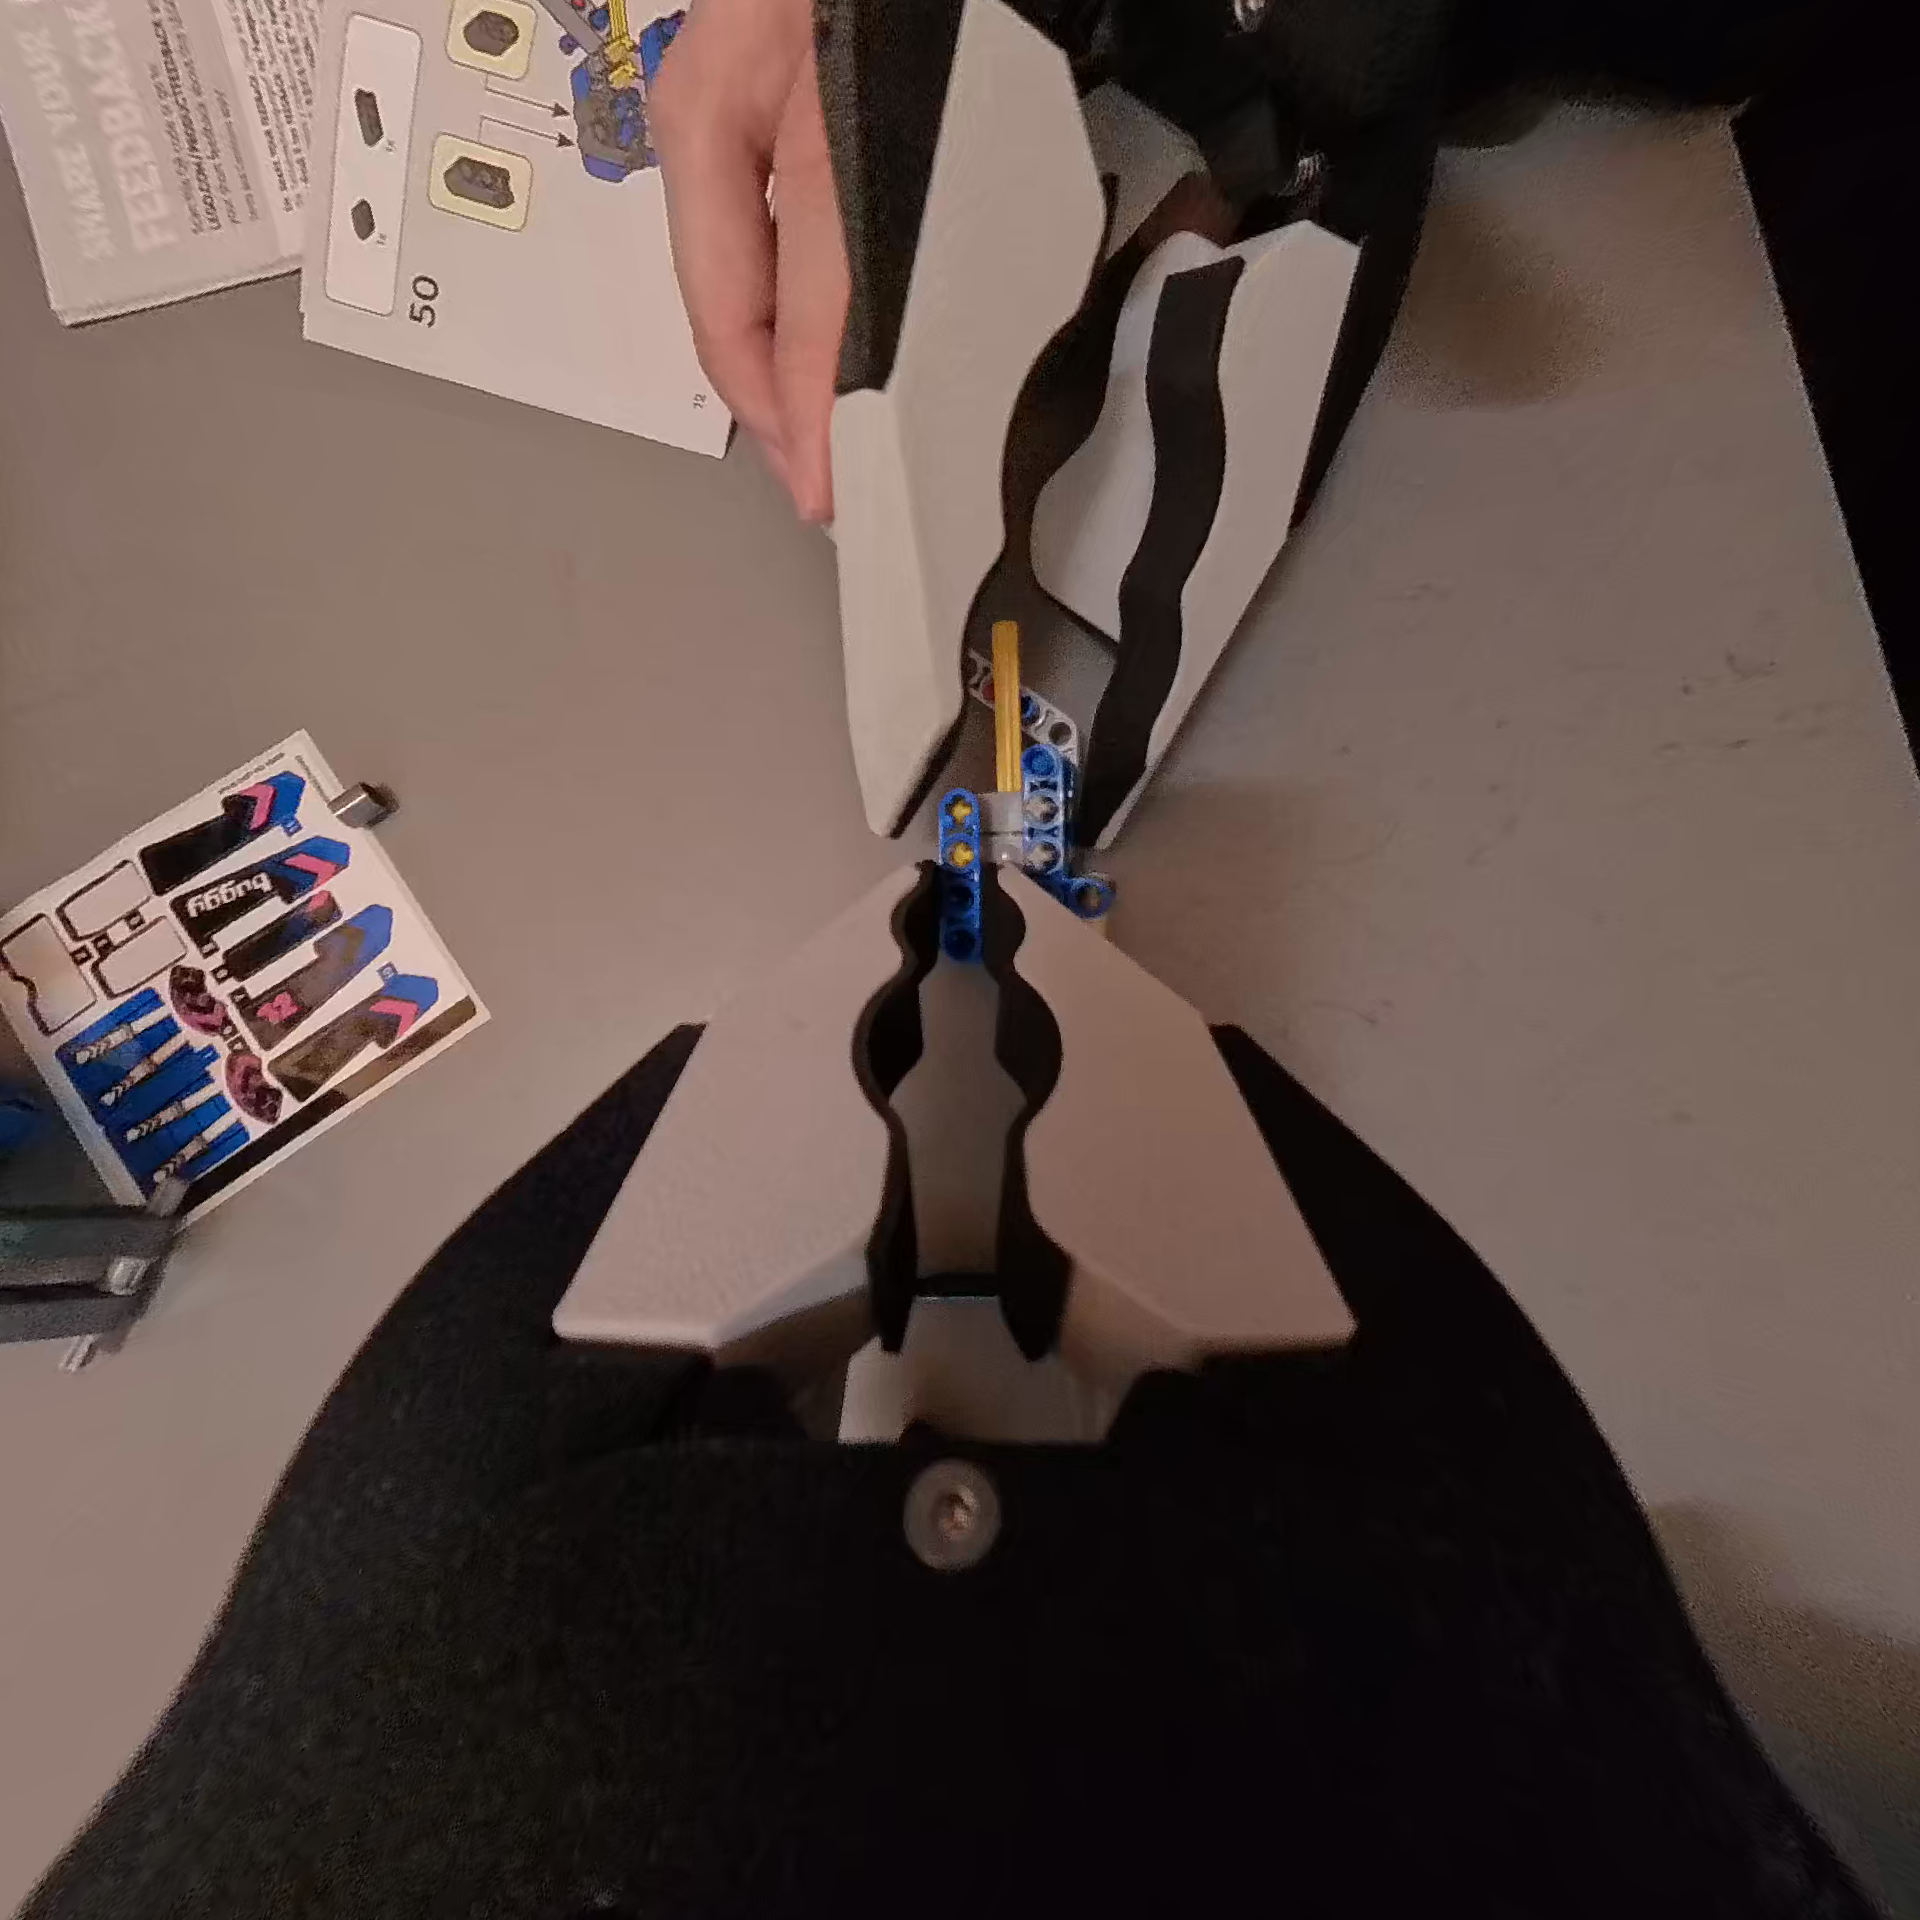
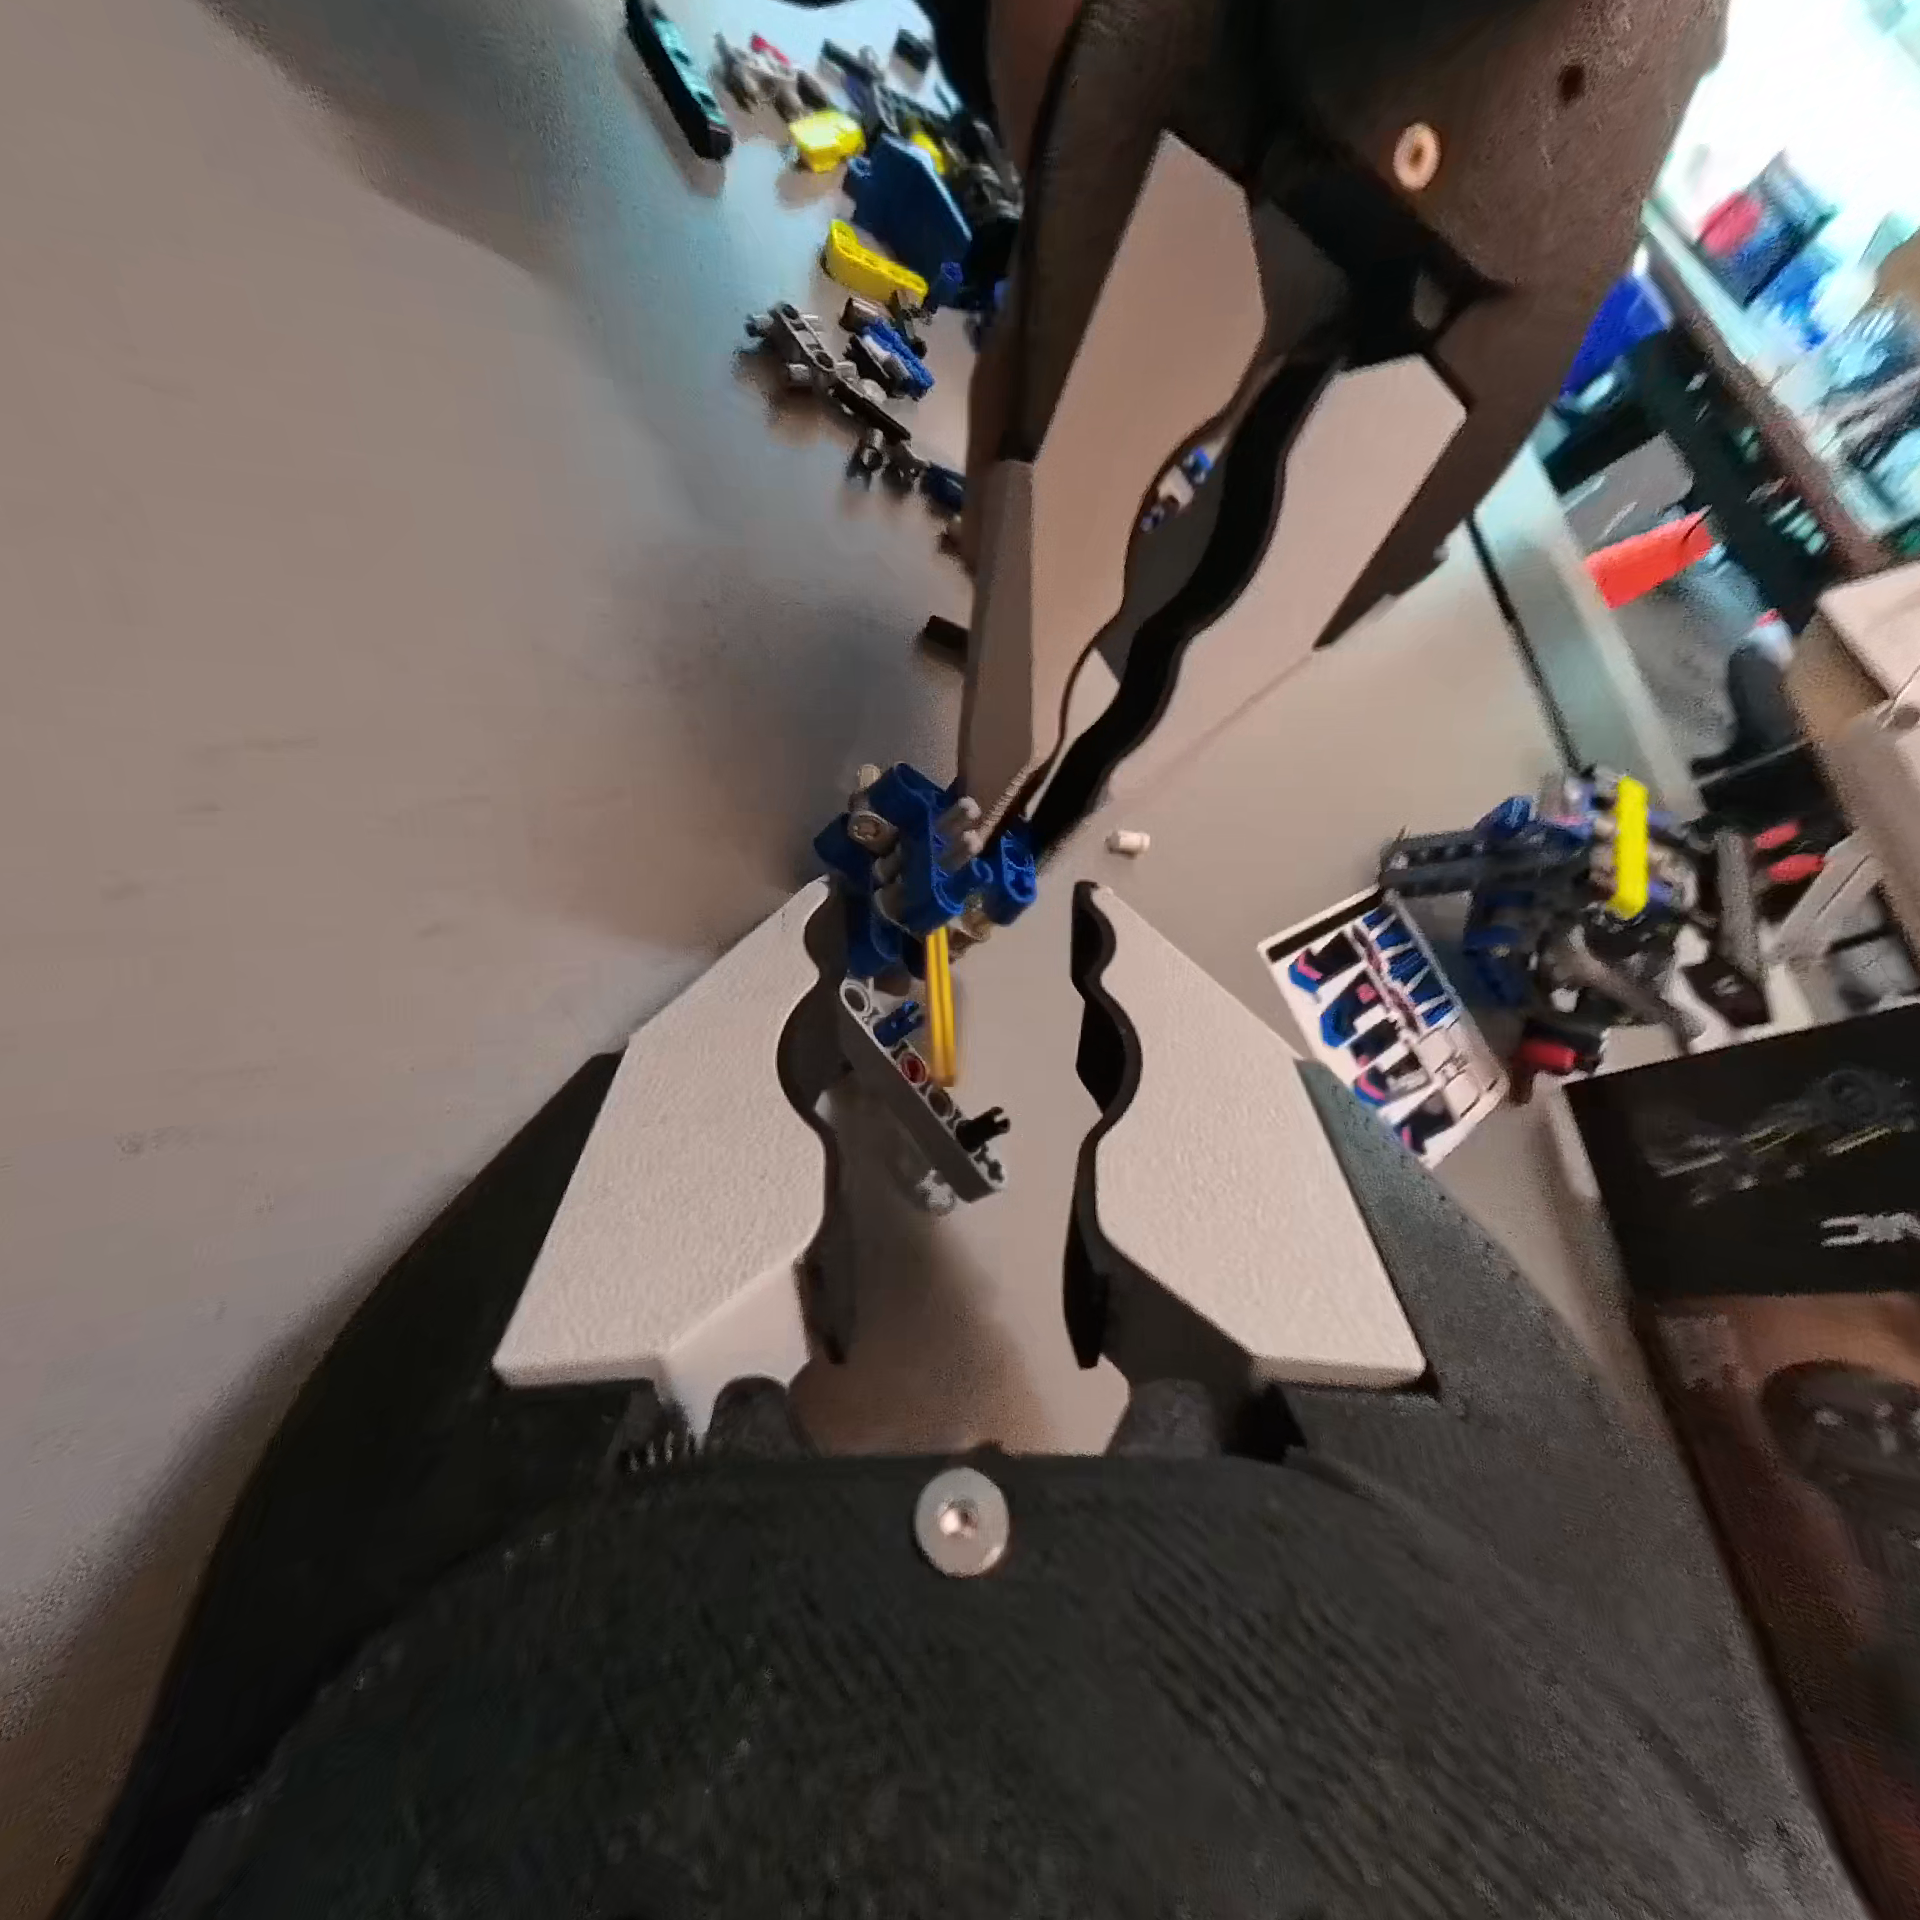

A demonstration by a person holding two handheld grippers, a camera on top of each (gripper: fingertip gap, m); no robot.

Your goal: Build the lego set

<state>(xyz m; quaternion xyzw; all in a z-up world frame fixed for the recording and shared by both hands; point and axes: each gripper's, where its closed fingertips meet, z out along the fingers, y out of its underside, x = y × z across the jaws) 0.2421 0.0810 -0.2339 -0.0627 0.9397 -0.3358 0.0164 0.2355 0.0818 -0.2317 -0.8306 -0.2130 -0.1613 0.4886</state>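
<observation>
A small lego sub-assembly (image 1: 1023,821) has blue beams, a light grey beam and a yellow axle (image 1: 1005,707). My left gripper (image 1: 961,883) is shut on one of its blue beams and holds it above the grey table. My right gripper (image 1: 995,831) reaches in from the far side, with a hand (image 1: 748,260) on it. It is open, one finger on each side of the sub-assembly. In the right wrist view the sub-assembly (image 2: 914,862) sits between the right gripper's (image 2: 954,894) open fingers. Its grey beam (image 2: 920,1081) lies against the left finger. The left gripper (image 2: 1013,821) comes down from above.
An instruction booklet (image 1: 499,208), a sticker sheet (image 1: 229,977) and a small grey piece (image 1: 364,805) lie to the left. Several loose parts (image 2: 883,208) lie at the far side. A partly built blue model (image 2: 1590,894) and a black box (image 2: 1745,1143) are at the right. Only a small space, under 4 cm, lies between the two pairs of fingers. Both grippers' tips are roughly 12 cm from the small grey piece (image 1: 364,805).
</observation>
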